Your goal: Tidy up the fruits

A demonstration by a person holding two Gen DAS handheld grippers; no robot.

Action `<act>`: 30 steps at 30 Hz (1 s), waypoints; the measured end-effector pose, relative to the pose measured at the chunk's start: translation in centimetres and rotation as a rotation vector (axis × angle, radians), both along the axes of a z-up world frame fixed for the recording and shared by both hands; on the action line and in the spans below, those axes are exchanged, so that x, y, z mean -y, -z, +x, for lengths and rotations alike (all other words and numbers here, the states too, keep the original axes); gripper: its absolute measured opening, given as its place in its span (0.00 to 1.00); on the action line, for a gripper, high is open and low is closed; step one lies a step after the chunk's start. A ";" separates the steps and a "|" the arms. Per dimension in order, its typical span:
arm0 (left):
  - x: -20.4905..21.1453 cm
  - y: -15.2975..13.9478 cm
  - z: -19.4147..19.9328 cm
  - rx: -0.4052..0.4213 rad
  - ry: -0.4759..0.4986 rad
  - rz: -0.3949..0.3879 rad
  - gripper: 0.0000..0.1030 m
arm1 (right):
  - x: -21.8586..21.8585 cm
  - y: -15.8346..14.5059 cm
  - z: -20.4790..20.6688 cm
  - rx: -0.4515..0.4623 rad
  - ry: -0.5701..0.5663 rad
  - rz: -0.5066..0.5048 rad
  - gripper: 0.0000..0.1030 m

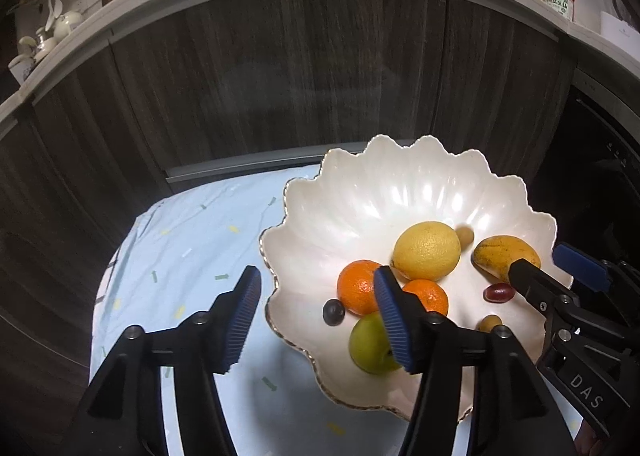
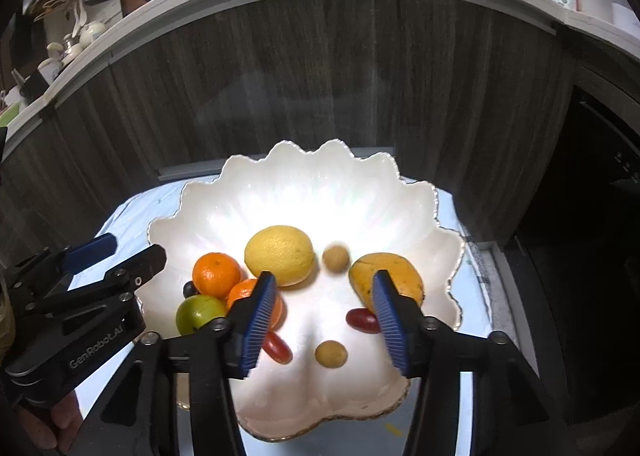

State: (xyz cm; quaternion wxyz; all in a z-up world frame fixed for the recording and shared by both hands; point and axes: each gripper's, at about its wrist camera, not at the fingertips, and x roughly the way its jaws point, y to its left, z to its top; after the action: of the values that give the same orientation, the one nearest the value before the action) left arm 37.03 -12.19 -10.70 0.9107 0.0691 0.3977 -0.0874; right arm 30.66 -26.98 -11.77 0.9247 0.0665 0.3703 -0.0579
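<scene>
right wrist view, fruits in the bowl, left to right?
Green fruit → larger orange → lemon → far small tan fruit → mango. The dark berry, second orange, red fruits and near tan fruit overlap these in order, so I left them out.

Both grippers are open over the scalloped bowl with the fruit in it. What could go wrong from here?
1. The left gripper straddles the bowl's rim; closing or dropping could clip it and tip the bowl.
2. The small round fruit looks blurred, perhaps rolling; it may shift the pile.
3. The right gripper hangs over the red grape tomatoes; a hard pinch could squash them.
</scene>
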 end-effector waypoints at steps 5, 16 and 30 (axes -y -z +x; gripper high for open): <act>-0.4 -0.9 -0.8 0.011 -0.022 -0.001 0.69 | -0.1 -0.9 -0.8 0.011 0.018 -0.010 0.63; -1.4 -3.4 -3.5 0.029 -0.054 -0.006 0.82 | -0.9 -2.9 -3.7 0.022 0.049 -0.044 0.66; -2.7 -5.5 -8.2 0.029 -0.057 -0.005 0.82 | -1.8 -4.4 -7.9 0.028 0.074 -0.054 0.66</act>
State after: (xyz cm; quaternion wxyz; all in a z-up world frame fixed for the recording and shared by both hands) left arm 28.84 -9.46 -5.24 0.9186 0.0569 0.3862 -0.0614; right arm 22.76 -25.16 -7.40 0.9285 0.0561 0.3529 -0.1013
